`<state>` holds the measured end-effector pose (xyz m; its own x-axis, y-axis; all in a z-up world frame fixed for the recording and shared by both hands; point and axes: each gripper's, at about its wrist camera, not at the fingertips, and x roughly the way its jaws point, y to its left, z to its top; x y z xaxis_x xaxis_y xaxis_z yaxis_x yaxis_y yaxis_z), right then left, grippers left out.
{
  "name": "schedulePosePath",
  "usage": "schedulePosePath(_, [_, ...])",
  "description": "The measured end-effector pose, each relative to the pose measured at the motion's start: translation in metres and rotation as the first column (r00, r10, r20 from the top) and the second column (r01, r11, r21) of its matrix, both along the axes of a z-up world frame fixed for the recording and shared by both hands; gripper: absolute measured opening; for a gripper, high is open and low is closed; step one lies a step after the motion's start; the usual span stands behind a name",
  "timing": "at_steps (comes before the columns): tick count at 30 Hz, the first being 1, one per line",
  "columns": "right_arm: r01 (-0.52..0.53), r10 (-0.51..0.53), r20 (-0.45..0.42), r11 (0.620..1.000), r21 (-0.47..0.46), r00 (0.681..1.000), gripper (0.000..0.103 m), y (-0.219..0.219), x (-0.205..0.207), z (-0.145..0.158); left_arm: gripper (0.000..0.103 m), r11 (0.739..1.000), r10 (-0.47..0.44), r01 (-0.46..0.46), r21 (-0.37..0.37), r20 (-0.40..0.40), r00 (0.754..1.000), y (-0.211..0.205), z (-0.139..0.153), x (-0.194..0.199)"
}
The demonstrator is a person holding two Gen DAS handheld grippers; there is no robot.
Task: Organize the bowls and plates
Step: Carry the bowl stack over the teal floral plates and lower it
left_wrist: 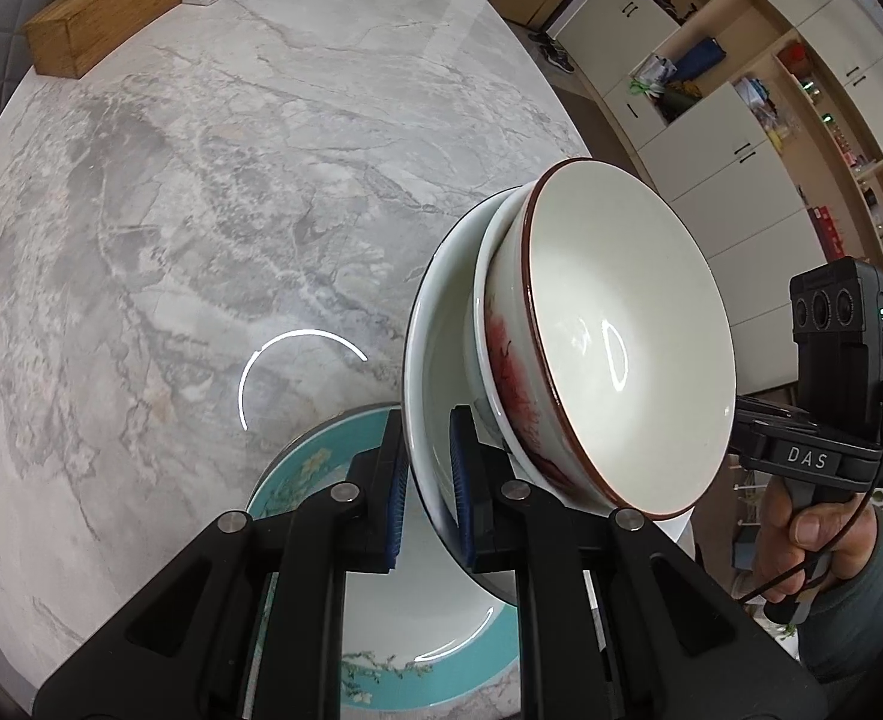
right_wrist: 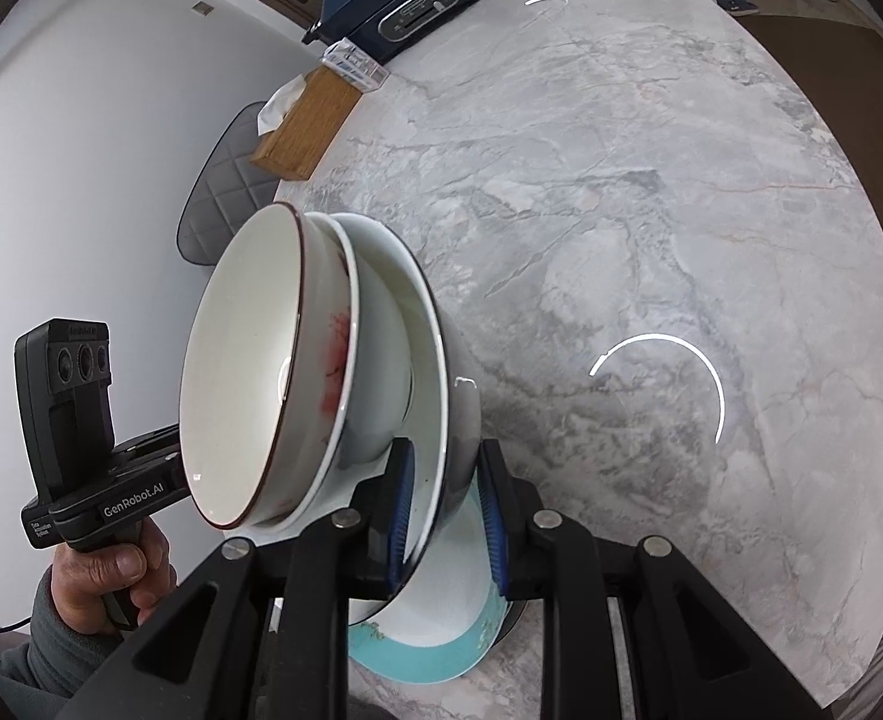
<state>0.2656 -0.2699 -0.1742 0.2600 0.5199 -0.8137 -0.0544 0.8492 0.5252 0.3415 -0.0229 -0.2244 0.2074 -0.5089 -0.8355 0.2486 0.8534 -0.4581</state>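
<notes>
Shelves (left_wrist: 741,90) left view; wall (right_wrist: 81,120) right.

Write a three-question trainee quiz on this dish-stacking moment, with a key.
1. True or false: both grippers clamp the rim of the same large white bowl.
2. What lies on the marble table under the lifted stack?
A. teal-rimmed plate
B. wooden box
C. milk carton
3. Fill in: the top bowl has a ____ rim line.

Key: 1 true, left gripper and right gripper on opposite sides. 2 A, the teal-rimmed plate. 3 brown.
</notes>
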Motion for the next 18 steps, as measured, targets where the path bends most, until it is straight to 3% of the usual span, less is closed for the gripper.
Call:
schedulePosePath(10, [-0.062, 0.062, -0.028, 0.998, -0.003, 0.998, 0.024, 0.025, -0.024, -0.008, 0.011, 0.999, 0.026, -0.026, 0.019, -0.004, 1.000, 0.024, -0.002, -0.035])
schedulePosePath(18, [-0.092, 0.092, -0.073, 0.996, 0.003, 0.993, 0.024, 0.037, -0.044, -0.027, 0.011, 0.999, 0.040, -0.039, 0.020, -0.037, 0.999, 0.038, -0.020, -0.055])
